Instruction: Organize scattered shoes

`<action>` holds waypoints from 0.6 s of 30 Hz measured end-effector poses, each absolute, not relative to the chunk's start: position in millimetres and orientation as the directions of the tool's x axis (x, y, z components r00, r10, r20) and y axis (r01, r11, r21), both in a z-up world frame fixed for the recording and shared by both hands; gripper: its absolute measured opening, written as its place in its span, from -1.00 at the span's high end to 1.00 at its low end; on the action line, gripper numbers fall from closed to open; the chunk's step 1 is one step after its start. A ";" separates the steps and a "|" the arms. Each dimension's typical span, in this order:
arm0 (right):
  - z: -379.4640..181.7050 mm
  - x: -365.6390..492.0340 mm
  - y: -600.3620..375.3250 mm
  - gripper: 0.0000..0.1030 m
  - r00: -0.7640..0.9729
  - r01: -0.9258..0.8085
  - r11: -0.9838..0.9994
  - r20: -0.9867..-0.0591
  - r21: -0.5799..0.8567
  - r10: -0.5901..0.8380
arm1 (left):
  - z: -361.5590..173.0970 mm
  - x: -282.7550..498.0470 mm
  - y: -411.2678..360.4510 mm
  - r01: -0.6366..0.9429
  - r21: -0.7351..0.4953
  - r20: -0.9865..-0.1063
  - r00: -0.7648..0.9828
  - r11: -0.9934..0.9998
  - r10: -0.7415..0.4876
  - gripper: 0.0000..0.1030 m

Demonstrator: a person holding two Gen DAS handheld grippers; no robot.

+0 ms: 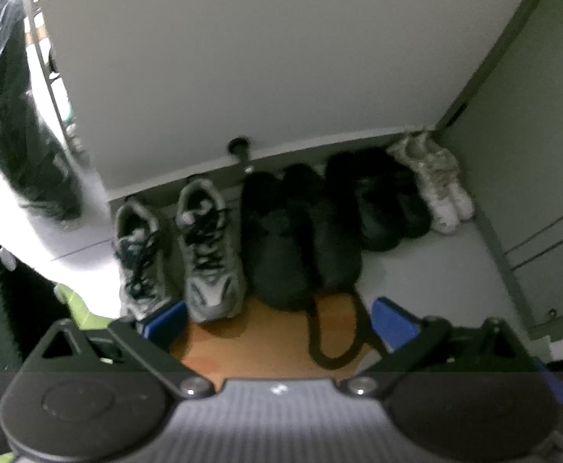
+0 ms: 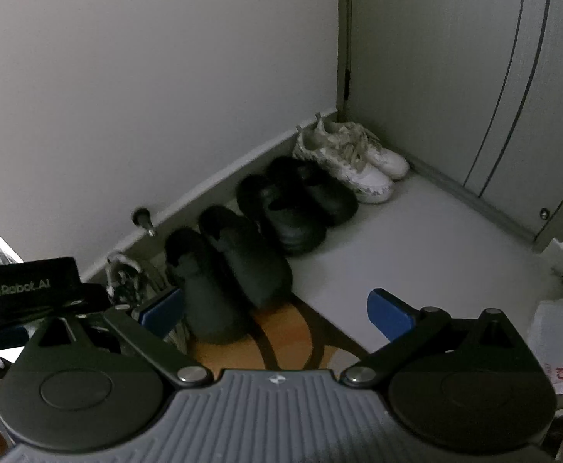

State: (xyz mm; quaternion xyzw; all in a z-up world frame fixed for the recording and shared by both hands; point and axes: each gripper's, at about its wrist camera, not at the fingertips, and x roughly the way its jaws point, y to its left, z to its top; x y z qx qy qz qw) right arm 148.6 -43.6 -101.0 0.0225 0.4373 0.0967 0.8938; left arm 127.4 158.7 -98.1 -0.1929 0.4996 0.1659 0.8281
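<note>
Four pairs of shoes stand in one row along the baseboard (image 1: 304, 150) of a pale wall, with toes pointing away from it. From the left of the row: grey sneakers (image 1: 181, 254) with black laces, a pair of black clogs (image 1: 297, 231), a second pair of black clogs (image 1: 378, 196), and white sneakers (image 1: 432, 177) in the corner, beside a grey cabinet door (image 2: 474, 77). Each pair is just beside the next one. A door stopper (image 1: 239, 146) sticks out from the baseboard behind the row.

Near the first clogs the grey floor (image 2: 416, 239) changes to an orange patch (image 1: 273, 332) with a dark looping line on it.

Left hand-held gripper (image 1: 277, 320) hovers low in front of the grey sneakers, its blue pads wide apart and holding nothing; the left pad (image 1: 166, 318) covers the toe of the outer sneaker in this view. Right hand-held gripper (image 2: 273, 308) also has its pads apart and is empty, above the floor before the first black clogs (image 2: 227, 266). In the right wrist view, the left device shows at the left edge with a printed label.
</note>
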 end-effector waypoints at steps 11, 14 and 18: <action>-103.9 129.8 -7.3 -1.00 0.523 -0.273 0.960 -0.829 0.054 0.196 | -107.0 87.1 189.7 -0.531 -0.180 -0.915 0.400 0.828 0.057 -0.99; -91.9 123.6 -13.6 -1.00 0.535 -0.261 0.964 -0.825 0.044 0.183 | -95.1 88.6 180.3 -0.483 -0.173 -0.909 0.414 0.858 0.050 -1.00; -78.4 120.0 -28.8 -1.00 0.530 -0.234 0.970 -0.828 0.064 0.182 | -81.7 90.3 161.3 -0.444 -0.162 -0.899 0.435 0.881 0.054 -1.00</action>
